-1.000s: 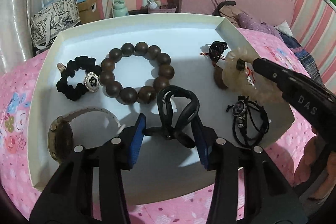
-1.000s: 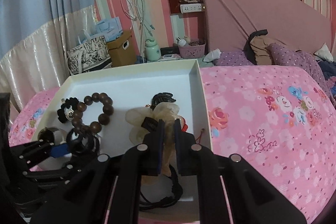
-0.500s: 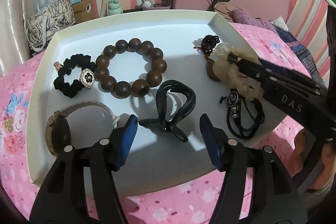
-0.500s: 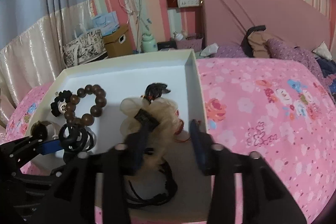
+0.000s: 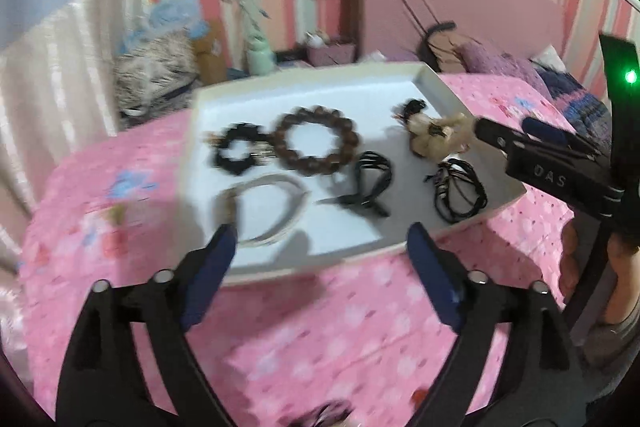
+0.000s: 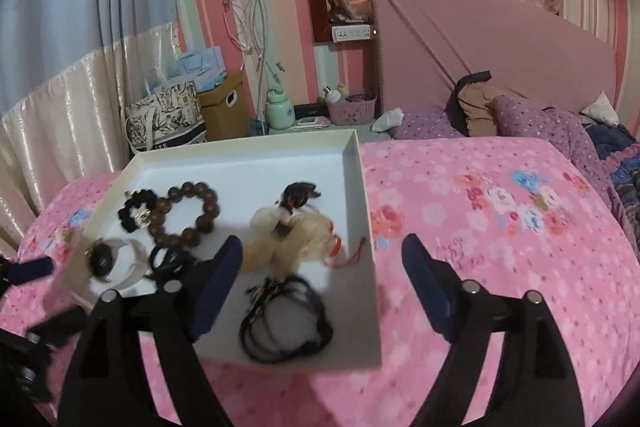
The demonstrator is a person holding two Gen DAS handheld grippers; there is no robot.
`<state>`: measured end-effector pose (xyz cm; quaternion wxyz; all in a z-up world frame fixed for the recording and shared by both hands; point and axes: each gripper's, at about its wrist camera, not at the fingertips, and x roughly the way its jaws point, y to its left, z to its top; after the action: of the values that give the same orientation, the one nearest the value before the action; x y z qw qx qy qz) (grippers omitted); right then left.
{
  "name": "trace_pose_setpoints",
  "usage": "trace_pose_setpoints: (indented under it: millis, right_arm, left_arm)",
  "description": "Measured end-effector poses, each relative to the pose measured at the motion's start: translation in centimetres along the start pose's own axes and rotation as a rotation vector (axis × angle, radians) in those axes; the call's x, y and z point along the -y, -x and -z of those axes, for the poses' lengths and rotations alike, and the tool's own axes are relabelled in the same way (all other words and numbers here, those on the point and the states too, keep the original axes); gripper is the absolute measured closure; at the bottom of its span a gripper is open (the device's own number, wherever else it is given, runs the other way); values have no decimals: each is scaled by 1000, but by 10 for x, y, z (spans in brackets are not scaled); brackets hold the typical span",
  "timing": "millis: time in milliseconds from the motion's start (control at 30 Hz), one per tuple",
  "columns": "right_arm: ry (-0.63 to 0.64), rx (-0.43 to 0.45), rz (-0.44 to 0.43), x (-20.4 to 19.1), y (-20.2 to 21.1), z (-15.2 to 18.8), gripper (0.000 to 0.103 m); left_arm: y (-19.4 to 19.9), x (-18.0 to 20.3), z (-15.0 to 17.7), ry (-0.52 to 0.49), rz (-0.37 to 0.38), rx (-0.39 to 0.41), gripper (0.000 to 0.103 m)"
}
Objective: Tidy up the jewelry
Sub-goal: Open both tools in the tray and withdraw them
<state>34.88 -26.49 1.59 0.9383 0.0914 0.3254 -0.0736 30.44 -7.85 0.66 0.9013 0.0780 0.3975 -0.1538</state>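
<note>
Above the bed (image 6: 500, 227), your left hand-held gripper (image 5: 320, 255) and right hand-held gripper (image 6: 322, 263) both gape empty; the wooden bracelet (image 6: 192, 215) lies in the tray (image 6: 360, 167).

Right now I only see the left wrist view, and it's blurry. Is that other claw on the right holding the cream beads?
Observer: No. The right gripper is open and empty. The cream bracelet lies in the tray, just ahead of its fingers.
Visitor: Is anything red on that bracelet?
Observer: Yes, a red cord trails from it toward the tray's right wall.
Visitor: And the blurry loop at the tray's near left corner?
Observer: That is a watch with a dark face.
</note>
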Motion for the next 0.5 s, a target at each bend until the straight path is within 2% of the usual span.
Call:
trace_pose_setpoints:
  millis: [33,133,200,367,500]
  right_arm:
    - [0,-4,-1,-2,4,2,11]
    - [27,-3,7,-15,28,11,9]
    - [51,-1,17,-23,46,19,3]
    - [99,-40,1,-40,76,53,2]
    - [123,-80,-39,-47,89,83,2]
  left_arm:
    - [8,-5,3,11,-5,6,10]
    - [30,-20,17,51,-4,3,6]
    - [42,-28,28,74,-5,-1,5]
    - [57,-33,55,93,-14,-13,3]
    - [51,-29,75,83,-36,-43,3]
